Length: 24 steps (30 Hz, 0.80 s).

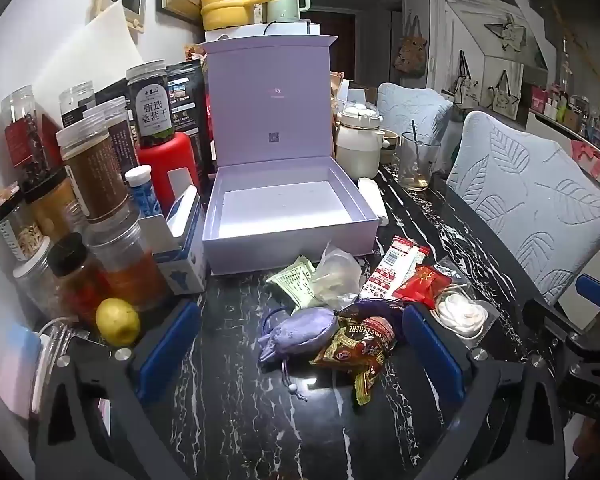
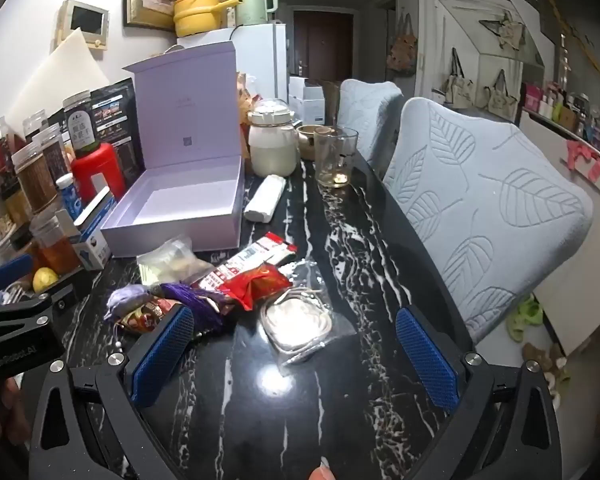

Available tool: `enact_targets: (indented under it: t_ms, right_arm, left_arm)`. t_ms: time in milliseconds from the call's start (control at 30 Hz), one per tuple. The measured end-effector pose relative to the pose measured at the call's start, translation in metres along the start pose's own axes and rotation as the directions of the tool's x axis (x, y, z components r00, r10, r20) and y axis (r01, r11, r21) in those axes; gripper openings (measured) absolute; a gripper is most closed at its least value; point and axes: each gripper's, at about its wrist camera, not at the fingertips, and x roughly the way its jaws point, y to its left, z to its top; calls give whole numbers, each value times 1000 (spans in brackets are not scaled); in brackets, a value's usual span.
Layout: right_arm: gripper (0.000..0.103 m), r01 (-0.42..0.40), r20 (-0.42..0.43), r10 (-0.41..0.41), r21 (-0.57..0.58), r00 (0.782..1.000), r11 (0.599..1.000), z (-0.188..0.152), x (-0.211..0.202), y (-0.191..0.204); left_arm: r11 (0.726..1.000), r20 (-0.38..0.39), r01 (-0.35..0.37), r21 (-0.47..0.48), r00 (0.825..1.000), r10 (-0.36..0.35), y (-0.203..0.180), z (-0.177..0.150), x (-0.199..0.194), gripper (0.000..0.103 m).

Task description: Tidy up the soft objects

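Observation:
A lilac gift box (image 1: pixel 288 236) (image 2: pixel 180 216) lies open and empty on the black marble table, its lid upright. In front of it lies a heap of soft packets: a lavender drawstring pouch (image 1: pixel 300 330) (image 2: pixel 126 296), a snack wrapper (image 1: pixel 356 350), a dark purple pouch (image 2: pixel 192 298), a red pouch (image 1: pixel 420 284) (image 2: pixel 260 282), a red-and-white sachet (image 1: pixel 396 264), a green sachet (image 1: pixel 294 282), a clear bag (image 1: pixel 336 276) (image 2: pixel 172 258) and a white item in clear plastic (image 1: pixel 462 314) (image 2: pixel 298 320). My left gripper (image 1: pixel 300 354) is open over the heap. My right gripper (image 2: pixel 296 356) is open, just short of the white item.
Jars and bottles (image 1: pixel 96 176) crowd the table's left side, with a lemon (image 1: pixel 118 321) and a blue carton (image 1: pixel 184 248). A white pot (image 1: pixel 358 144), a glass (image 1: pixel 418 162) and a white roll (image 2: pixel 265 198) stand behind. Two padded chairs (image 2: pixel 488 216) line the right edge.

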Motion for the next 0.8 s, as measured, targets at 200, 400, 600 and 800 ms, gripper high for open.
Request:
enact_targets:
  t_ms: [200,400,600,800]
  right_arm:
    - [103,-3,-9,3,2,1000,1000,-1,1,-2]
    - [103,-5,-8,5,0,1000,1000,-2,5,-5]
    - [103,-12,-8,12,0,1000,1000,-5,2,-6]
    - [103,-9,-17,9,4,1000,1000,-3,5,-3]
  left_arm:
    - [1000,-6,17,-4,1000,-17,1,0,0,103]
    - [1000,-4,-6,0,1000,6,0,-3,0,103]
    - [1000,-5,-5,-3,1000,5,-3,-5,1,103]
    - [1000,-5,-8,-1,1000,8,-3,-2,0,103]
